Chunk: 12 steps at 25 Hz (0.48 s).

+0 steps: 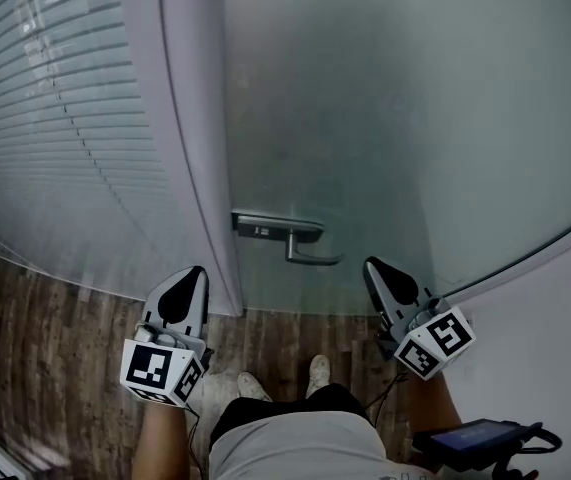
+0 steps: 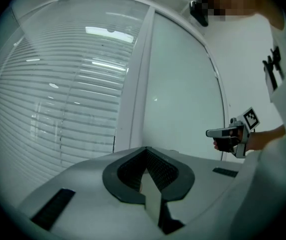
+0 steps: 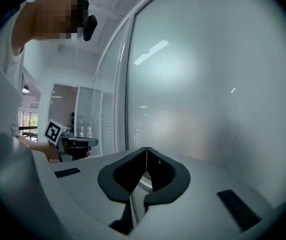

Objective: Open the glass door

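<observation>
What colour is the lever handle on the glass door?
Dark grey with a metallic sheen. The lever handle shows best in the head view.

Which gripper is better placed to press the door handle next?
Right. The right gripper, shut, sits near the free end of the grey metal lever handle on the frosted glass door; the left gripper, also shut, faces the white door frame.

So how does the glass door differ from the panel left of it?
The glass door is plain frosted; the side panel shows horizontal blinds. The glass door carries a lever handle; the side panel has none. Both meet the same pale frame post.
</observation>
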{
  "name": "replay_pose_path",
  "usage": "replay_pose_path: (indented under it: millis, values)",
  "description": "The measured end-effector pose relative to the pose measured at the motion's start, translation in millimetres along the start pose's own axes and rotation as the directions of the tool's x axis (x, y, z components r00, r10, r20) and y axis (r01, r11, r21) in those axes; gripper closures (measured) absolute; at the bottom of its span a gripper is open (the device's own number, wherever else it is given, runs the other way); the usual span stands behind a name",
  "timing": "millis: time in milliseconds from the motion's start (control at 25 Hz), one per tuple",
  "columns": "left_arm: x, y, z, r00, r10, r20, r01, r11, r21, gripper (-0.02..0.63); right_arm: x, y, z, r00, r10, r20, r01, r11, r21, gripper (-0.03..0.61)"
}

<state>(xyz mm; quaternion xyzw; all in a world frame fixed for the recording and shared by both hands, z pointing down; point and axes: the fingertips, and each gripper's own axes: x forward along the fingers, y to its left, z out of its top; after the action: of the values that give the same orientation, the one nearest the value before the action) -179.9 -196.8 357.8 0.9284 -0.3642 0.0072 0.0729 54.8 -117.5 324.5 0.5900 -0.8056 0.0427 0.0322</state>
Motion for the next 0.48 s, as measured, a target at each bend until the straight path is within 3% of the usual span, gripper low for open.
replay_pose_path:
  millis: [320, 480]
  values:
    - [15, -8, 6, 0.999, 0.032, -0.003, -0.032, 0.999, 0.014, 0.613, 20, -16, -11, 0.994, 0.107, -0.019, -0.107, 0.994, 0.017, 0.569]
    - [26, -17, 6, 0.997, 0.078, -0.016, -0.078, 0.997, 0.017, 0.613, 28, -23, -15, 0.98, 0.19, -0.06, -0.189, 0.982, 0.024, 0.517]
